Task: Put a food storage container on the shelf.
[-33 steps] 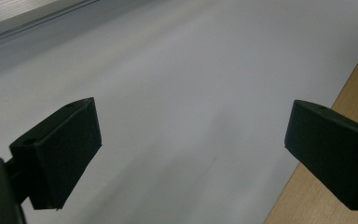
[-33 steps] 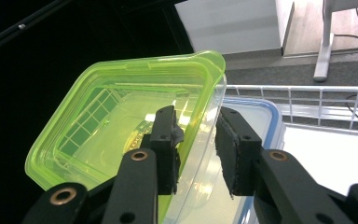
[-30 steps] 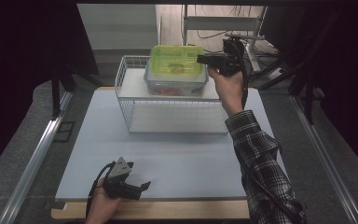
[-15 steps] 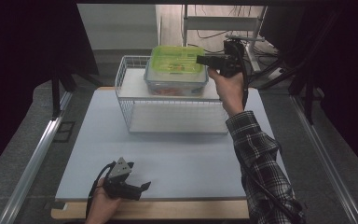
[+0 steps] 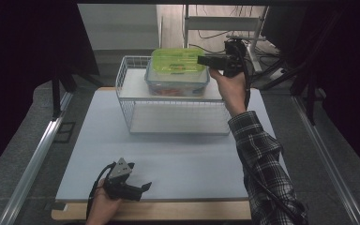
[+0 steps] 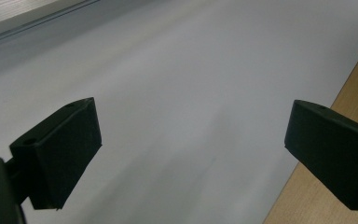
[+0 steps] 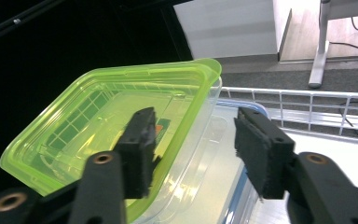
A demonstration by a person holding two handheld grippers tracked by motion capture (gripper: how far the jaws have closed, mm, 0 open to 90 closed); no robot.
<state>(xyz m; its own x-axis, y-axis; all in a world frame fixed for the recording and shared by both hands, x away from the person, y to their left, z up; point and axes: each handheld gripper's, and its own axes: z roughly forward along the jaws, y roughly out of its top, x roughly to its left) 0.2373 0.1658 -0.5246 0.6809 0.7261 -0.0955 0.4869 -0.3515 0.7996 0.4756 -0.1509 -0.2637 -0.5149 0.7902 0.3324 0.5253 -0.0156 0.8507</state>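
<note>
Jaws just opened; green lid (image 7: 107,130) between them.

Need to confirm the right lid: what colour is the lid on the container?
Translucent lime green lid; clearest in the right gripper view.

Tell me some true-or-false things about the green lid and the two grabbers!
1. The green lid lies on a clear box on the wire rack. True.
2. The right gripper squeezes the lid tight. False: its jaws have just been opening; the lid's edge sits between them, not pinched.
3. The left gripper holds a spoon. False: its jaws are open over the bare white mat.
4. The person's sleeve is checked. True.
5. The box sits on the floor. False: it rests on the rack's top shelf.
</note>
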